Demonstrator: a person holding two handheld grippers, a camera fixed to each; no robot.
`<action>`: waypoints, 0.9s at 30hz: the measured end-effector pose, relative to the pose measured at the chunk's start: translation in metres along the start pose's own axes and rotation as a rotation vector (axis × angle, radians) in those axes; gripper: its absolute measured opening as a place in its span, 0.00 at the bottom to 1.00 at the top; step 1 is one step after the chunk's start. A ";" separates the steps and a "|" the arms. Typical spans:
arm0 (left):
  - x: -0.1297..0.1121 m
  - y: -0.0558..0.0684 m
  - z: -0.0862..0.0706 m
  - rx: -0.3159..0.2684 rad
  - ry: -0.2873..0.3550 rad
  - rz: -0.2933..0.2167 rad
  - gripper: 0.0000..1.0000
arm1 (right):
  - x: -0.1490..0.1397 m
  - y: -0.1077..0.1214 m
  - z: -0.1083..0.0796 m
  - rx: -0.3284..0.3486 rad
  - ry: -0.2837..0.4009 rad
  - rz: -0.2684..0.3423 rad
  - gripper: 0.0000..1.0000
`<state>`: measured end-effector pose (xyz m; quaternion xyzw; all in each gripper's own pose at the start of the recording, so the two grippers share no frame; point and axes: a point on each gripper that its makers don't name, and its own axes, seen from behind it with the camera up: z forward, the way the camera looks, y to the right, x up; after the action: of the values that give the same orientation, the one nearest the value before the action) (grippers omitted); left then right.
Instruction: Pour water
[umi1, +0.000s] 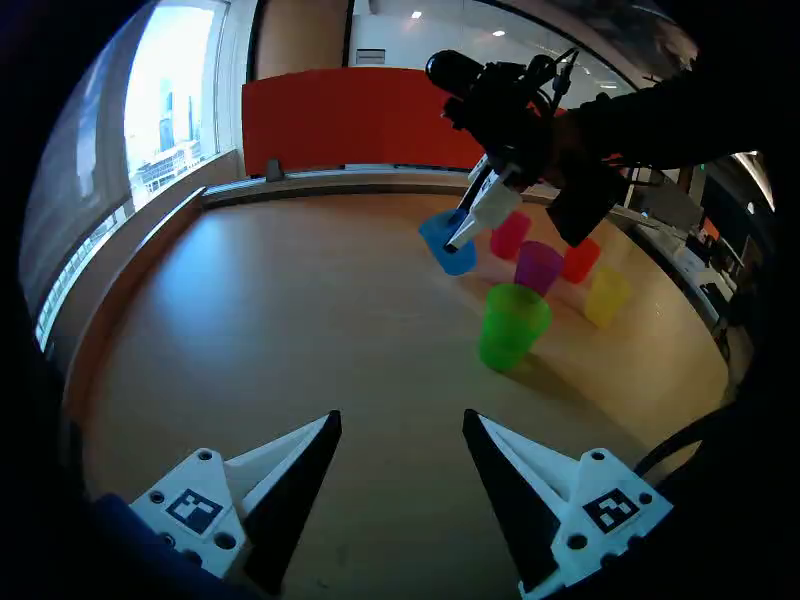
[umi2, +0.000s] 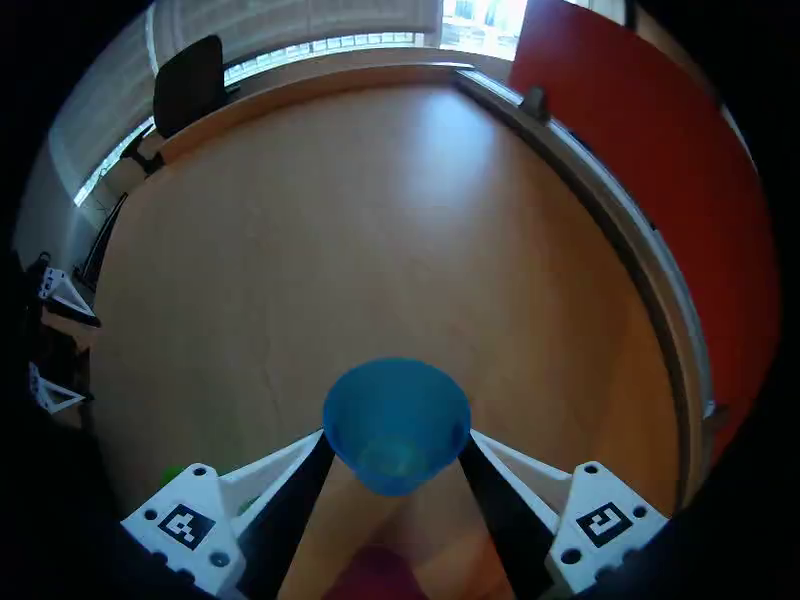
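Above wooden desk (umi1: 300, 330), pinches blue cup (umi2: 397, 425) between right fingers (umi2: 290, 480), tilted, likely to pour. Holds left fingers (umi1: 300, 470) wide apart, empty.

The left gripper (umi1: 401, 420) is held low at the bottom of the frame, its jaws spread wide with nothing between them. The right gripper (umi1: 478, 212) is seen at upper right, carried by a dark-sleeved arm (umi1: 660, 125) and angled downward, its jaws pressed against both sides of a tilted blue cup (umi1: 447, 243).
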<state>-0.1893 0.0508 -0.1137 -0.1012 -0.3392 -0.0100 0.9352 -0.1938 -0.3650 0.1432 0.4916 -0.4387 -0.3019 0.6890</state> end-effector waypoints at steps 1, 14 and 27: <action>0.000 0.000 0.000 0.000 0.000 -0.001 0.90 | 0.000 0.000 0.001 0.000 -0.002 0.001 0.90; 0.002 0.000 0.003 -0.001 0.001 -0.005 0.90 | -0.004 0.002 0.006 -0.003 -0.024 0.004 0.90; 0.004 0.002 0.005 -0.005 0.005 0.000 0.90 | -0.018 0.003 0.004 -0.012 -0.059 -0.001 0.94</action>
<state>-0.1886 0.0537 -0.1078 -0.1034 -0.3368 -0.0113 0.9358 -0.2047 -0.3504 0.1411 0.4786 -0.4568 -0.3194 0.6784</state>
